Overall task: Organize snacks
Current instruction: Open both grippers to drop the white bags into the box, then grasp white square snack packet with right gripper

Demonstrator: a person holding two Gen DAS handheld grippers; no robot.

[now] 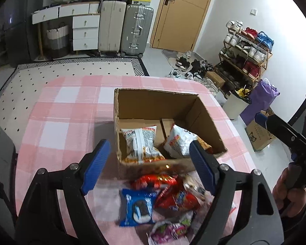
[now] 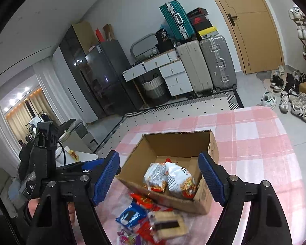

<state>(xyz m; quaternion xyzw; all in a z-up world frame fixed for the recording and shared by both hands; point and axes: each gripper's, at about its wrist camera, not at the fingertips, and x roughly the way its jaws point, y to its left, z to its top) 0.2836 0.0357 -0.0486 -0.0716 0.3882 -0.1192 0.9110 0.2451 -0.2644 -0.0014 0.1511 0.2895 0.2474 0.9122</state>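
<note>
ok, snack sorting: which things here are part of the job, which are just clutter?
Job:
- cardboard box
- two white snack bags in the box
- blue cookie pack, red packs, pink pack on the table in front of the box
- left tongs, right tongs, both open and empty

Lying about:
- suitcases
- shoe rack
- drawer unit

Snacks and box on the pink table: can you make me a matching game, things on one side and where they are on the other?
Things:
1. two white snack bags
2. blue cookie packet
3. cardboard box
4. left hand-held gripper

Places or states:
A. on the pink checked tablecloth, open on top
B. jaws open, nothing held
C. inside the box
D. on the table in front of the box, beside red packets

Pairs: 1-C, 2-D, 3-A, 4-B
</note>
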